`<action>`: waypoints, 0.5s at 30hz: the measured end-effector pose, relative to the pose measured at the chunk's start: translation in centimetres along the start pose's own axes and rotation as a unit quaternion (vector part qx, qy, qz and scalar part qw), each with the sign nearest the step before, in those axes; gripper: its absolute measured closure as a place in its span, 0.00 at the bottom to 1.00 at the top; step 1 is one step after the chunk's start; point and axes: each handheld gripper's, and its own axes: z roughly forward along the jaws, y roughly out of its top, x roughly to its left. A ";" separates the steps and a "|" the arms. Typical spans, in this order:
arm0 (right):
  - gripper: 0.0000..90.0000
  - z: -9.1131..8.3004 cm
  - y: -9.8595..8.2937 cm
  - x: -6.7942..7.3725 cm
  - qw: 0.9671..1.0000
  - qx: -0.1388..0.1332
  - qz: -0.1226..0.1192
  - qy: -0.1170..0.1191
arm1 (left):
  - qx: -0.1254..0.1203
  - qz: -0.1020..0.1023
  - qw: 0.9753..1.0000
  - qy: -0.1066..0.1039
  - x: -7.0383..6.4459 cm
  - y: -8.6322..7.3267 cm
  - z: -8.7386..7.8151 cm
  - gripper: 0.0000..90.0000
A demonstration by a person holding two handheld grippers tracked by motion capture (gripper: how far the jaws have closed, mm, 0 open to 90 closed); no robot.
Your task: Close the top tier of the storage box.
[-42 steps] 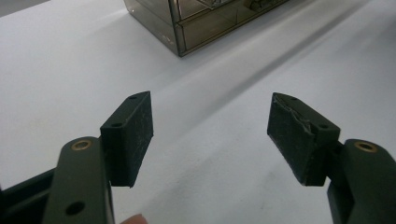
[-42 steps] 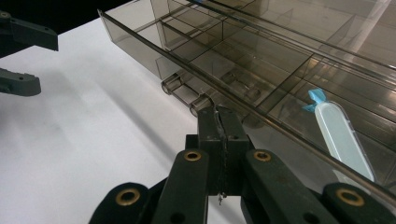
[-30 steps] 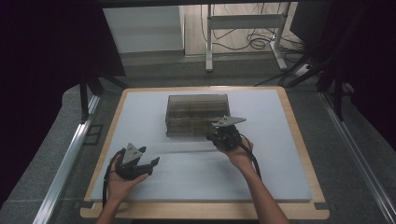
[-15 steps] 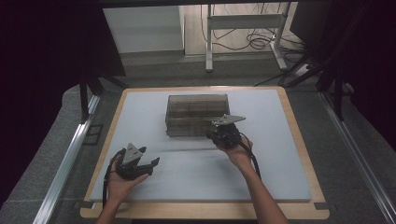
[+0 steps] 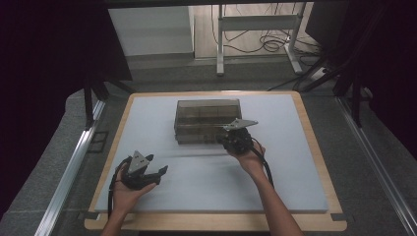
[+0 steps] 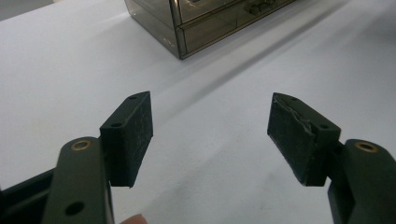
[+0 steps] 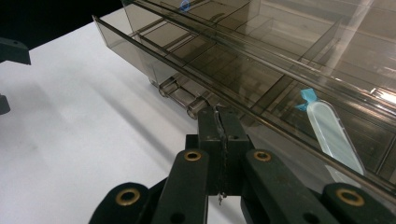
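On the white mat [image 5: 206,182] we count one smoky clear drawer box [image 5: 208,119], standing toward the far middle, and two grippers. Our right gripper [image 7: 219,122] sits at the box's near front, jaws pressed together at the clear bar handle [image 7: 180,95] of the lower drawer; whether they pinch a tab of it, we cannot tell. One clear tube with a blue cap [image 7: 327,128] lies inside that drawer. Our left gripper [image 6: 210,135] hovers spread wide over bare mat, well apart from the box. Since a second ago the right gripper has edged slightly toward us; the left has stayed put.
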 end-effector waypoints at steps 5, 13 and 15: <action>0.98 0.1 0.1 -0.2 1.000 -0.001 0.004 -0.002 | 0.000 0.000 1.000 0.000 0.0 0.0 0.0 0.36; 0.98 0.3 0.3 -0.5 1.000 -0.001 0.009 -0.008 | -0.001 -0.002 1.000 0.001 0.0 0.0 -0.1 0.36; 0.98 0.4 0.4 -0.5 1.000 -0.002 0.010 -0.008 | -0.001 -0.002 1.000 0.000 0.0 0.0 -0.1 0.36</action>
